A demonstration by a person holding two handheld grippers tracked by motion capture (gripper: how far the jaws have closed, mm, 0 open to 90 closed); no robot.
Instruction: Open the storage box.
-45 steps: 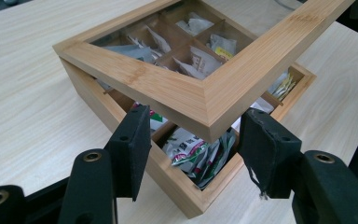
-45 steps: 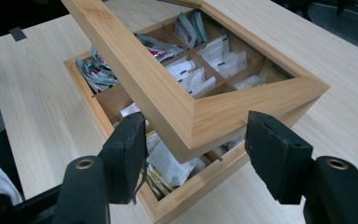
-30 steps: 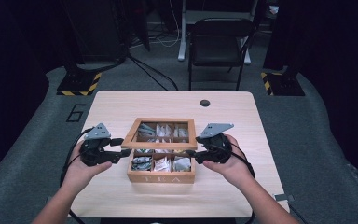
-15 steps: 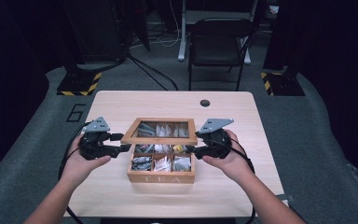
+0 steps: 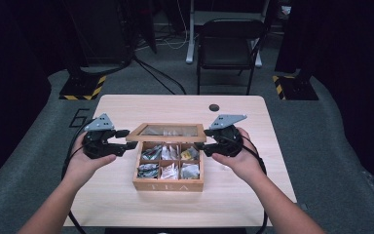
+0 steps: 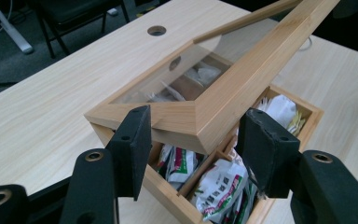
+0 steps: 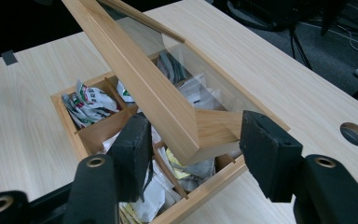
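Inside the tea box (image 5: 168,184), assorted tea packets (image 5: 169,169).

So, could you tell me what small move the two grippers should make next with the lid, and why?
Probably keep swinging the lid up and back on its far edge. It is only part-raised, tilted over the rear of the tea box. The left gripper and right gripper each straddle a front corner with open jaws, so lift gently and evenly or it may slip.

The wooden box (image 5: 168,184) reads "TEA" on its front wall, and the floor (image 5: 53,122) bears a "6".
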